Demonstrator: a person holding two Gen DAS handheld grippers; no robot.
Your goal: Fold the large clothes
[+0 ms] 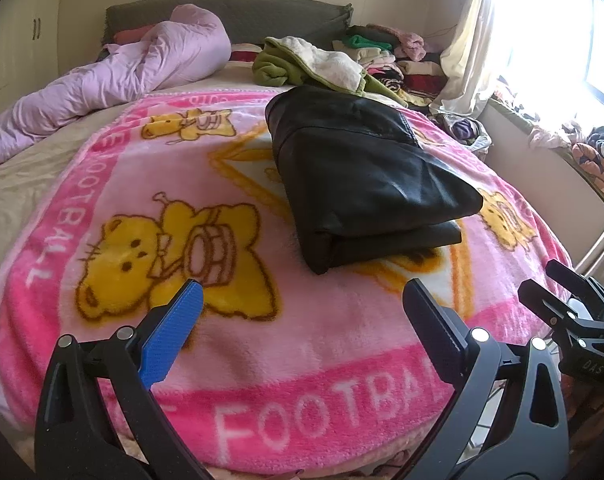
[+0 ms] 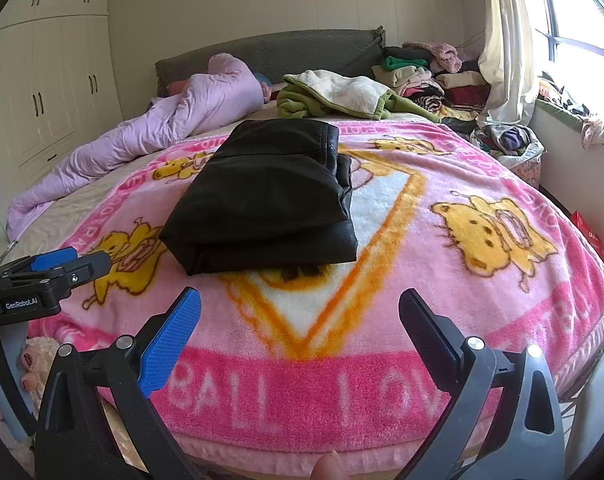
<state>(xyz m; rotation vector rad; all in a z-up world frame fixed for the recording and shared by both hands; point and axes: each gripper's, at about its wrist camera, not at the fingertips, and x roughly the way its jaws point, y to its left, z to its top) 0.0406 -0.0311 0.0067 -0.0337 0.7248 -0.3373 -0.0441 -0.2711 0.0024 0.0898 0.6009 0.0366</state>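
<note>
- Black leather-like garment (image 1: 365, 176), folded, lying mid-blanket (image 1: 262, 340) in the left wrist view; left gripper (image 1: 302, 304) released, fingers spread, above the blanket's near edge.
- Right wrist view: right gripper (image 2: 300, 308) likewise spread wide, empty.

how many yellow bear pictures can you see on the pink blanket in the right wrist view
4. One large bear at right, one at left near the left gripper, two small ones at the far edge, left and right. The folded black garment may hide more.
</note>
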